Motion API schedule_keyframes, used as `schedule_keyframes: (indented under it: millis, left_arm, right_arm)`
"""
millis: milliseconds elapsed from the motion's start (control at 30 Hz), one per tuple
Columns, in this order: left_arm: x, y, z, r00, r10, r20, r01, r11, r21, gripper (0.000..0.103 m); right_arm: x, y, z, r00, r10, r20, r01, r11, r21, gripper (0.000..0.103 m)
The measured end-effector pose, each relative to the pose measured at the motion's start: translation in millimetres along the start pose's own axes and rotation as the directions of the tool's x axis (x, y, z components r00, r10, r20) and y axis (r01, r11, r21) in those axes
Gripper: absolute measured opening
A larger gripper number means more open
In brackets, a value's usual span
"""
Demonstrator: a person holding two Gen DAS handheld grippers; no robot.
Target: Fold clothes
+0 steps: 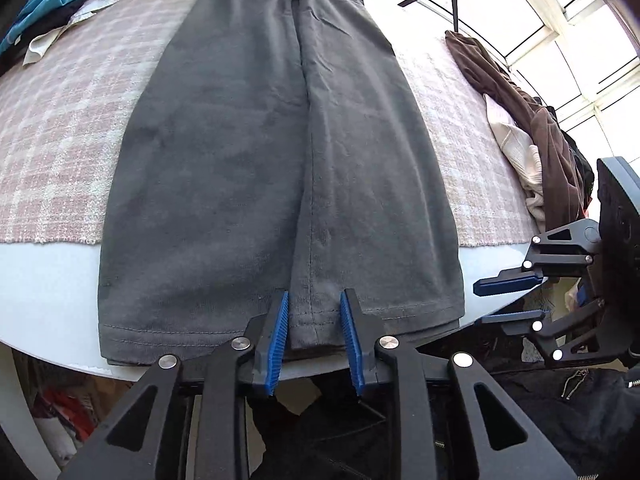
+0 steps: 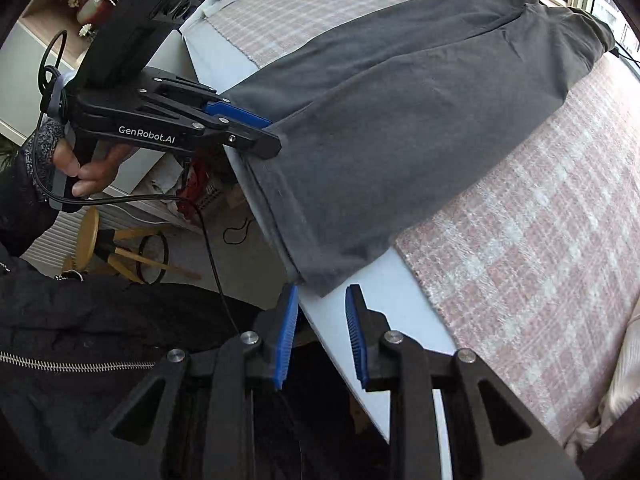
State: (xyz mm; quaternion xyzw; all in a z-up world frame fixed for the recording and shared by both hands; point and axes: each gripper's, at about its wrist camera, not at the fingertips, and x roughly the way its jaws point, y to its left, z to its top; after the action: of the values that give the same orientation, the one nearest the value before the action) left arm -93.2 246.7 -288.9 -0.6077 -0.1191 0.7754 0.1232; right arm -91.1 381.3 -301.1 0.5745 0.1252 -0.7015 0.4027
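Left wrist view: a white table under a pink plaid cloth, with one dark grey shirt folded lengthwise down its middle and its hem overhanging the near edge. The left gripper straddles the hem at the centre seam, jaws narrowly parted, pads not pressing. Two piles of clothes wait, far left and right.

Right wrist view: the right gripper, narrowly open and empty, hangs just beside the near hem corner. It should probably take that corner squarely, level with the other hand.

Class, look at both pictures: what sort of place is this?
Probably a room at home: a checked cloth covers the table, clothes are heaped by bright windows, and a wooden stool stands nearby.
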Motion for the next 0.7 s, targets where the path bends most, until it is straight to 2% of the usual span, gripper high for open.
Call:
schedule_keyframes:
  millis: [167, 200, 233, 333, 433, 500, 600, 700]
  left_arm:
    - [-1.0, -1.5, -1.0, 1.000, -0.013, -0.009, 0.013, 1.000, 0.023, 0.022]
    - [-0.8, -0.8, -1.2, 1.000, -0.021, -0.011, 0.021, 0.999, 0.026, 0.019]
    - [-0.5, 0.2, -1.1, 0.999, -0.035, -0.013, 0.035, 0.999, 0.023, 0.012]
    - [-2.2, 2.2, -2.2, 0.997, -0.075, -0.019, 0.076, 0.997, 0.019, 0.010]
    - [-14.0, 3.1, -6.8, 0.979, -0.204, -0.004, 0.204, 0.979, -0.010, 0.010]
    - [-10.7, 4.0, -10.0, 0.980, -0.199, -0.006, 0.199, 0.980, -0.002, 0.010]
    - [-1.8, 17.8, -11.2, 0.978, -0.208, -0.027, 0.207, 0.977, -0.043, 0.009]
    - [-2.9, 19.5, -10.7, 0.975, -0.220, -0.033, 0.219, 0.975, -0.041, 0.010]
  right_arm:
    - [14.0, -3.7, -3.9, 0.999, -0.022, 0.036, 0.020, 0.999, 0.035, 0.024]
    - [15.5, -5.1, -4.1, 0.999, -0.013, 0.040, 0.012, 0.999, 0.044, 0.020]
    - [17.2, -6.5, -4.0, 0.999, -0.005, 0.043, 0.003, 0.999, 0.053, 0.003]
    - [16.1, -7.2, -4.8, 0.999, 0.023, 0.040, -0.025, 0.998, 0.065, 0.003]
    - [-1.1, -3.6, -8.6, 0.998, 0.016, 0.053, -0.018, 0.999, 0.038, 0.003]
    - [-6.8, -5.1, -11.6, 0.998, 0.004, 0.064, -0.006, 0.999, 0.044, 0.002]
    - [8.1, -11.8, -13.7, 0.999, -0.006, 0.032, 0.003, 0.996, 0.086, 0.002]
    - [19.2, 2.6, -8.2, 1.000, -0.009, 0.014, 0.008, 0.999, 0.046, 0.002]
